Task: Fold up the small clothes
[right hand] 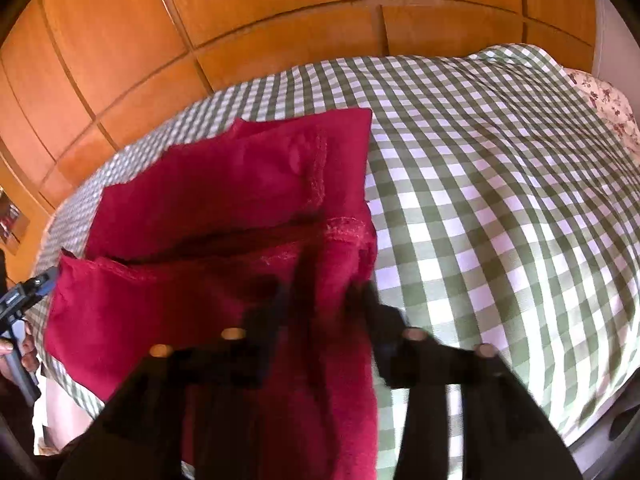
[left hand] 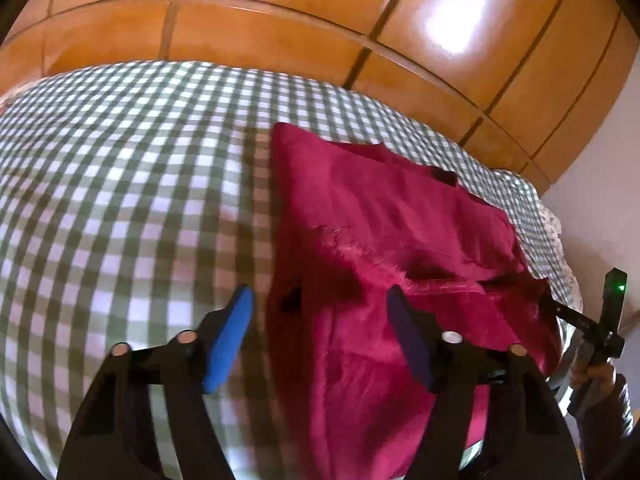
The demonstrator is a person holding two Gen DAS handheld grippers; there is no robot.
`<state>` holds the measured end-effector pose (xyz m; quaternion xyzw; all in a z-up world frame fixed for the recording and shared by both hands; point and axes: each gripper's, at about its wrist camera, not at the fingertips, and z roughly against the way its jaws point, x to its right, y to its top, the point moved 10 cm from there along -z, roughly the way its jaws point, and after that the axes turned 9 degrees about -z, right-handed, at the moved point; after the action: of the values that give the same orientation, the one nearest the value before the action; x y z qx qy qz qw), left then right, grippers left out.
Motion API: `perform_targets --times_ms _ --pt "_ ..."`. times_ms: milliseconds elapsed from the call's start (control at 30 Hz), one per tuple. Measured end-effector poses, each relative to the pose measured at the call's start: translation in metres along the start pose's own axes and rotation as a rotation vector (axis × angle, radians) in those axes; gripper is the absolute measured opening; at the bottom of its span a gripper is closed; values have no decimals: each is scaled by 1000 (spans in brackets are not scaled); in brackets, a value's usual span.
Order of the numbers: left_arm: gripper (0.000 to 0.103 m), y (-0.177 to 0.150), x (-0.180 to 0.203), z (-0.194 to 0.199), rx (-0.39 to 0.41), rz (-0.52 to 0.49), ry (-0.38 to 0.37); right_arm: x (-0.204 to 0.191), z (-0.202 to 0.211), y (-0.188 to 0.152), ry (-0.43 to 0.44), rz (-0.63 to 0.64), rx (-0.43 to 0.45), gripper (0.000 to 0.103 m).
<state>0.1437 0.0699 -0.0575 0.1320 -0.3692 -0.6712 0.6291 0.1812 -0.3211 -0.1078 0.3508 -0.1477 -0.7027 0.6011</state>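
Note:
A dark red garment (left hand: 392,240) lies partly folded on a bed with a green-and-white checked cover (left hand: 120,184). My left gripper (left hand: 320,320) is open above the garment's left edge, with its blue left finger (left hand: 230,340) over the checks and its right finger (left hand: 408,340) over the red cloth. In the right wrist view the garment (right hand: 224,208) spreads left of centre. My right gripper (right hand: 322,300) is blurred, with red cloth between its dark fingers (right hand: 372,312). The right gripper also shows in the left wrist view (left hand: 588,324) at the garment's right edge.
A wooden panelled wardrobe (right hand: 280,20) stands behind the bed. A floral pillow (right hand: 612,108) lies at the bed's far right. The checked cover (right hand: 500,200) stretches wide to the right of the garment. A white wall (left hand: 600,200) is at the right.

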Motion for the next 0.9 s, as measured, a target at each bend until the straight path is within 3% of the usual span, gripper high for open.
perform_targets --times_ms 33,67,100,167,400,533,700,900 --pt "52 1 4 -4 -11 -16 -8 -1 -2 1 -1 2 -3 41" --pt "36 1 6 -7 -20 -23 -6 -1 -5 0 -7 3 -7 39" --pt "18 0 6 -9 -26 -27 -1 -1 -8 -1 -17 7 -14 25" --pt "8 -4 4 -10 -31 -29 22 1 -10 -2 -39 17 -16 9" --pt "7 -2 9 44 119 -27 -14 -25 56 18 60 61 103 7" --pt "7 30 12 65 213 -42 -19 -41 71 56 99 63 172 7" --pt "7 81 2 47 267 -52 41 -47 35 124 91 5 215 6" --pt "7 124 -23 -15 226 -52 151 -47 -39 175 35 -59 179 6"
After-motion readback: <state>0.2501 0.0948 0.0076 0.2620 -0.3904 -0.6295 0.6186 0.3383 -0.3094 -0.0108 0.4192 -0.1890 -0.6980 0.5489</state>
